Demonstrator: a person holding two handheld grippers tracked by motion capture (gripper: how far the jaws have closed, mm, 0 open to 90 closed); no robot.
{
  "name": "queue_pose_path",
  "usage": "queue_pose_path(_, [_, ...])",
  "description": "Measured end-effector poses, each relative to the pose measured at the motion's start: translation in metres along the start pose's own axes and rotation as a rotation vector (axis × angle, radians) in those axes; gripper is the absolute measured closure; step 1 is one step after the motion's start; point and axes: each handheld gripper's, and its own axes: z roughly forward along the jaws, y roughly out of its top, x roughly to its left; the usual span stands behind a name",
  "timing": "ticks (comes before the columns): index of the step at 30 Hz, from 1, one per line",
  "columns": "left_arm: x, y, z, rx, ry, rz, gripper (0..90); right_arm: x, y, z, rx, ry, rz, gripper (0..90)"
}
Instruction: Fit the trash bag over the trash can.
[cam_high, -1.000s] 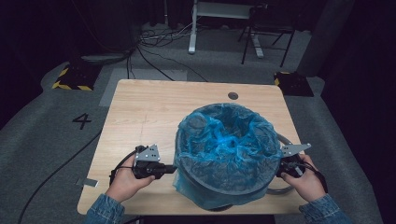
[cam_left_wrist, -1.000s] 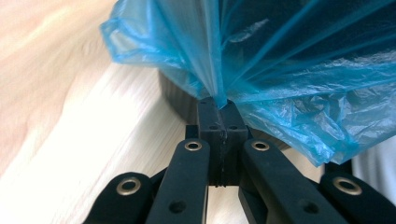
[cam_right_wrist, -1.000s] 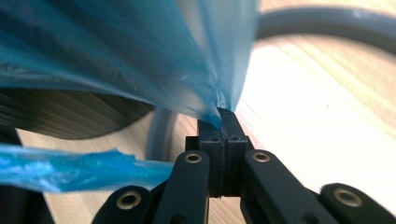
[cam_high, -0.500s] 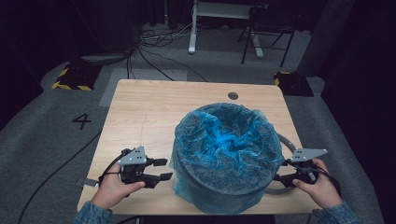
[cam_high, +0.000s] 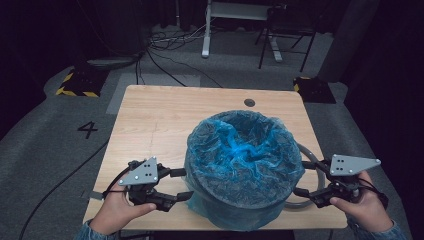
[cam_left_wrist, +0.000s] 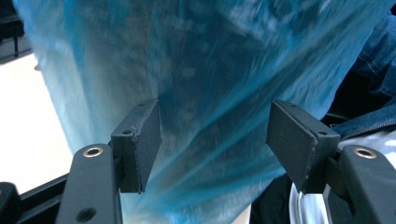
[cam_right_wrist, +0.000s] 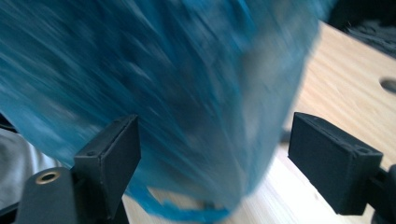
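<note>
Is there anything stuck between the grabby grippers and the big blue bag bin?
Nothing visible is in the way. The left gripper and the right gripper sit on either side of the bin, both open, jaws having just opened. In both gripper views only the blue bag lies ahead of the jaws.

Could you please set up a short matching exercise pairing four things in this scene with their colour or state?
Things:
1. bin liner
2. table
3. left gripper
4. grey hoop

Descriptions:
A. light wood
B. crinkled blue plastic
C. lying on the table right of the bin
D. jaws open beside the bin

Pairs: 1-B, 2-A, 3-D, 4-C
</note>
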Motion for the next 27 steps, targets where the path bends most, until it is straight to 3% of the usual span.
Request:
queue_pose_path(2, [0.002, 0.004, 0.0, -0.011, 0.01, -0.005, 34.9, 0.003, 0.006, 0.002, -0.007, 0.013, -0.017, 18.9])
queue_pose_path(4, [0.006, 0.007, 0.0, -0.022, 0.02, -0.016, 34.9, 0.004, 0.011, 0.005, -0.009, 0.024, -0.034, 28.8])
queue_pose_path(5, [0.007, 0.008, 0.0, -0.03, 0.022, -0.02, 34.9, 0.004, 0.013, 0.006, -0.011, 0.034, -0.038, 38.2])
queue_pose_path(7, [0.008, 0.011, 0.0, -0.041, 0.016, -0.024, 35.5, 0.004, 0.016, 0.006, 0.001, 0.05, -0.064, 65.4])
queue_pose_path(10, [0.009, 0.016, 0.0, -0.051, 0.003, -0.026, 43.4, 0.005, 0.022, 0.004, 0.017, 0.036, -0.077, 88.4])
queue_pose_path(14, [0.009, 0.02, 0.0, -0.041, -0.001, -0.017, 64.9, 0.008, 0.027, 0.001, 0.0, 0.01, -0.065, 89.9])
queue_pose_path(17, [0.008, 0.021, 0.001, -0.035, -0.004, -0.018, 75.4, 0.009, 0.029, 0.0, -0.016, 0.006, -0.058, 90.0])
queue_pose_path(20, [0.007, 0.019, 0.003, -0.004, 0.038, 0.004, 88.7, 0.008, 0.026, 0.002, 0.002, 0.007, -0.047, 90.0])
queue_pose_path(27, [0.01, 0.007, 0.013, 0.068, 0.058, -0.003, 90.0, 0.003, 0.012, 0.016, 0.06, 0.028, -0.01, 90.0])
